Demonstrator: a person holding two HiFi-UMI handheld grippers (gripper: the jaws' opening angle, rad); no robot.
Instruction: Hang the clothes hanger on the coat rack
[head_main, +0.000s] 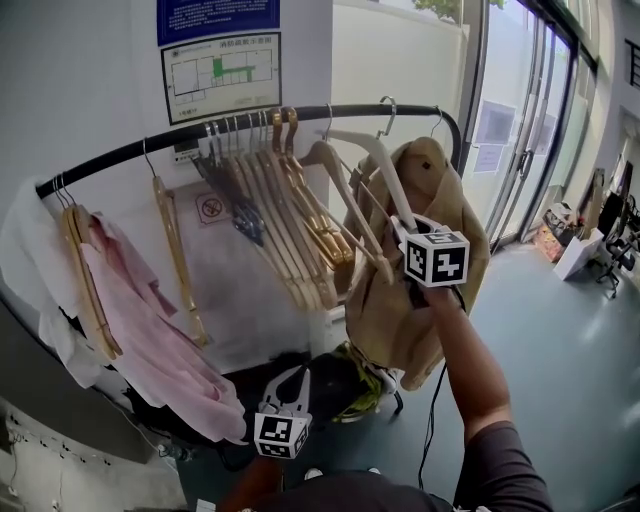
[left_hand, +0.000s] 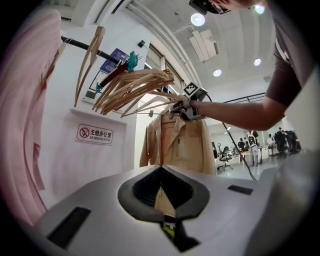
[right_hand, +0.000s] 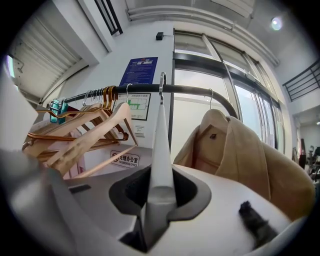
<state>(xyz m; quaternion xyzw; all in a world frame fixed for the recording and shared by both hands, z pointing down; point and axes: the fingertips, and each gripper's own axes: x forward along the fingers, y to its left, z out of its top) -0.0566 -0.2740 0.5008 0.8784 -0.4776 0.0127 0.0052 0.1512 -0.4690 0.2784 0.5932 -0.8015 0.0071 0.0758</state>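
The hanger (right_hand: 161, 145) is pinched by the right gripper's (right_hand: 160, 180) jaws, the left gripper's (left_hand: 160, 167) being pressed together empty; its hook (right_hand: 162, 82) may be left off the rail (right_hand: 200, 92) if tilted.

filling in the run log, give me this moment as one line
right claw shut on white hanger | hook up at rail, beside tan coat | left claw shut, empty

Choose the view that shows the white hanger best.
Right gripper view: the hanger runs centrally from the right gripper up to its hook at the rail. Head view shows one white arm beside the coat. Left gripper view leaves it small and hard to pick out.
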